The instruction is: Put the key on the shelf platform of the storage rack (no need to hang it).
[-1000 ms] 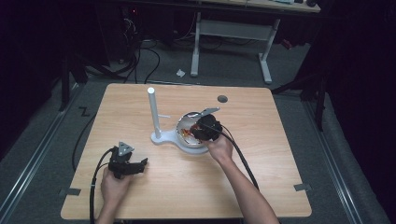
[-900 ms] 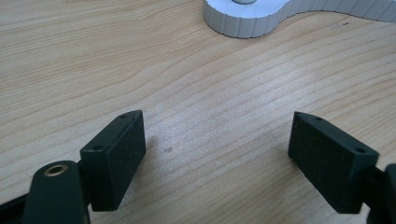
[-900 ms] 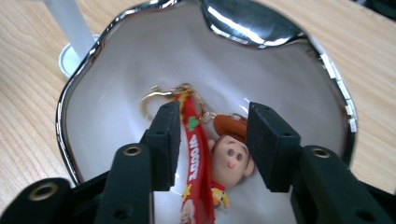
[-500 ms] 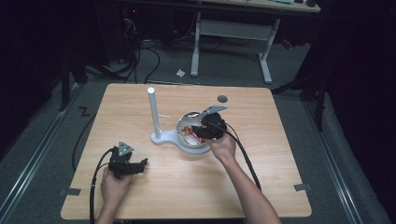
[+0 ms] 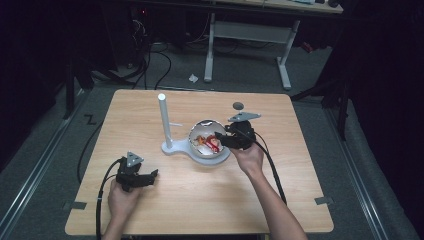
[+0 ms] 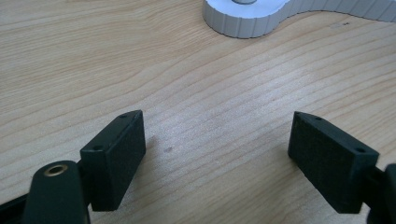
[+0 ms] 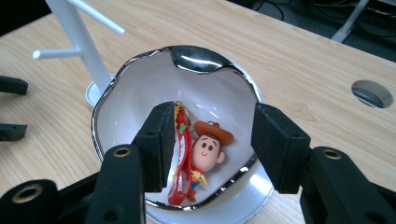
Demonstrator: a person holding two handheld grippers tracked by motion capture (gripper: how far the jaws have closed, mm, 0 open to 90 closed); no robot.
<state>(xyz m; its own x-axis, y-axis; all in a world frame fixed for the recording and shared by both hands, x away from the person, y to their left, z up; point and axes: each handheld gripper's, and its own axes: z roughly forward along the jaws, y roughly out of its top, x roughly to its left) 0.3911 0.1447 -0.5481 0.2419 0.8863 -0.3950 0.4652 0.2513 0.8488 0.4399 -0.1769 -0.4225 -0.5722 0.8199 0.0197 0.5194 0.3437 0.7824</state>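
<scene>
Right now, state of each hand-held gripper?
Left hand-held gripper: open, empty, low over the table.
Right hand-held gripper: open, empty, over the bowl.

L gripper (image 6: 217, 158) jaws wide apart, nothing btwn them, low over bare wood table (image 6: 196, 93). White ribbed stand base (image 6: 247, 21) at top edge, well apart from jaws.

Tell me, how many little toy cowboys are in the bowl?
1. The toy cowboy lies in the white bowl, beside a red strap, between the right gripper's open jaws. More could hide beneath.
</scene>
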